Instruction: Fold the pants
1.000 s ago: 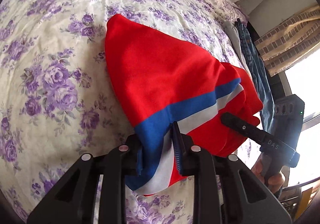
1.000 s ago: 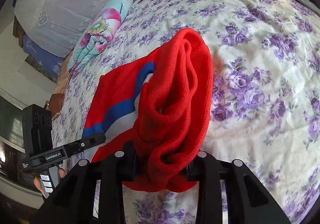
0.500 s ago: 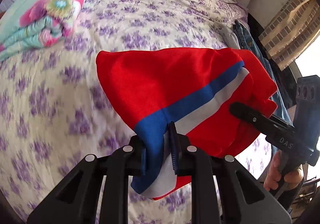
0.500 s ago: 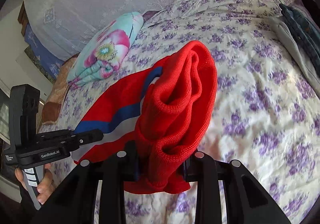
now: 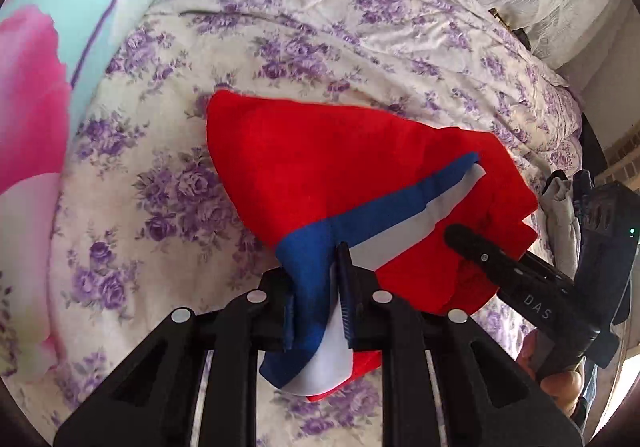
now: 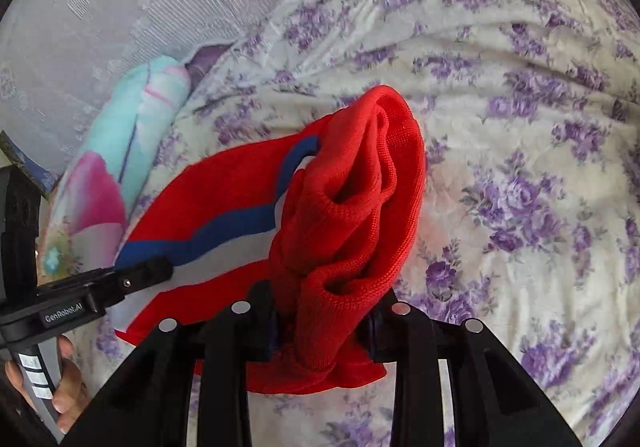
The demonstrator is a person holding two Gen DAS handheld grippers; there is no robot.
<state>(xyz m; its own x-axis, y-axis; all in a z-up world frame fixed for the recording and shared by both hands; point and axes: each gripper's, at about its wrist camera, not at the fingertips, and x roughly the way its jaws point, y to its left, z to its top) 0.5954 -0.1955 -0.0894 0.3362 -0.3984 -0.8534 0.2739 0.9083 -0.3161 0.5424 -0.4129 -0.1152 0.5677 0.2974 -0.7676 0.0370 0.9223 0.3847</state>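
The red pants [image 5: 344,163], with a blue and white side stripe [image 5: 400,219], are hanging folded between the two grippers above the flowered bed [image 5: 168,207], their far fold lying on the cover toward the head edge of the bed. The left gripper [image 5: 316,307] is pinching the striped edge, its jaws closed on the cloth. The right gripper [image 6: 324,323] is carrying the bunched red knit end; its jaws have just been opening, the thick fold is sitting between them, and the pads are looking still in contact with it. A teal and pink folded quilt [image 5: 60,59] is lying at the head corner, close to the pants. Other clothes [image 5: 564,199] are lying along the far side edge. Bare flowered cover is stretching open beside the right gripper.
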